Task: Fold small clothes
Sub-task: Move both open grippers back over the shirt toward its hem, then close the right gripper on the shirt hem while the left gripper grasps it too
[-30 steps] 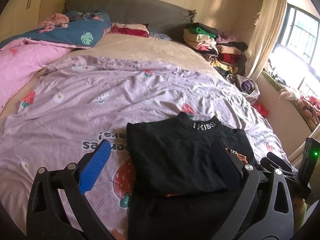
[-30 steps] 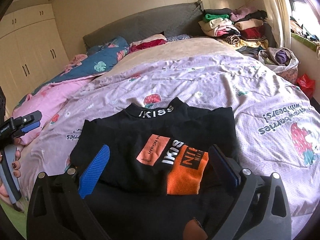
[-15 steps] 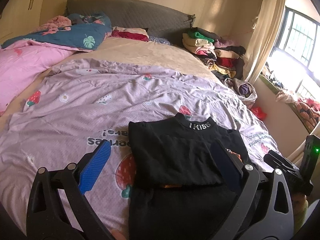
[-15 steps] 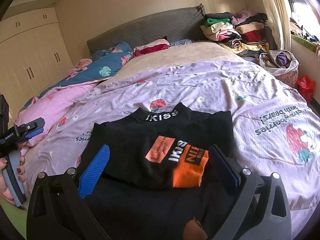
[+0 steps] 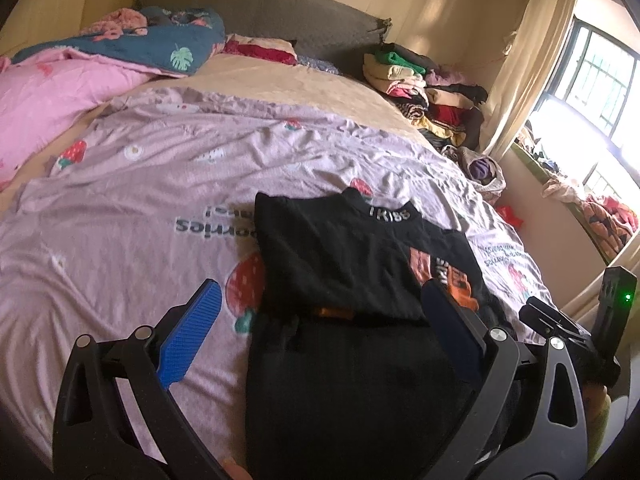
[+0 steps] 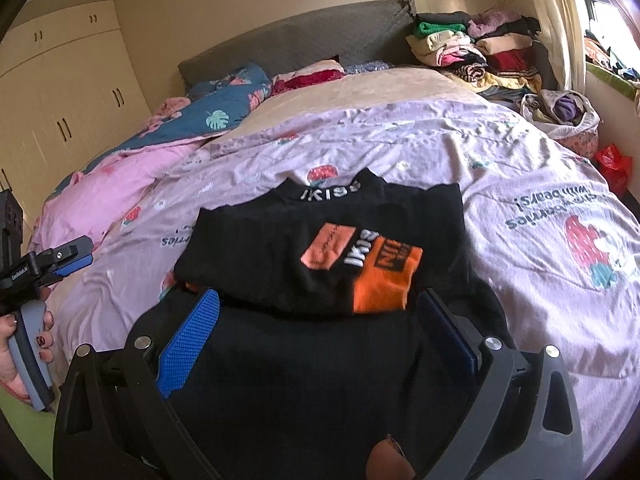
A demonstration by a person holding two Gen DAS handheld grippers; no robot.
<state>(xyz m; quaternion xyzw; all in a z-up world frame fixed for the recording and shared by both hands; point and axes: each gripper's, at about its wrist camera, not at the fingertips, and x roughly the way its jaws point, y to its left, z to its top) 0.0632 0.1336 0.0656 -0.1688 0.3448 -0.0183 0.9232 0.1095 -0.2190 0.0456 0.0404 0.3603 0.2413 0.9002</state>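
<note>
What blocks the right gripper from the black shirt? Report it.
Nothing visible does. The right gripper hangs open directly over the black shirt on the lilac bedsheet, with only air between the blue pads and the cloth.

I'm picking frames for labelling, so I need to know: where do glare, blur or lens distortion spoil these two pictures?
Left wrist view: the window is blown out white, the black top is nearly featureless in its near part, and the fisheye bends the bed; the corners are dark. Right wrist view: the light is more even, the orange patch looks slightly soft, and the headboard curves.
</note>
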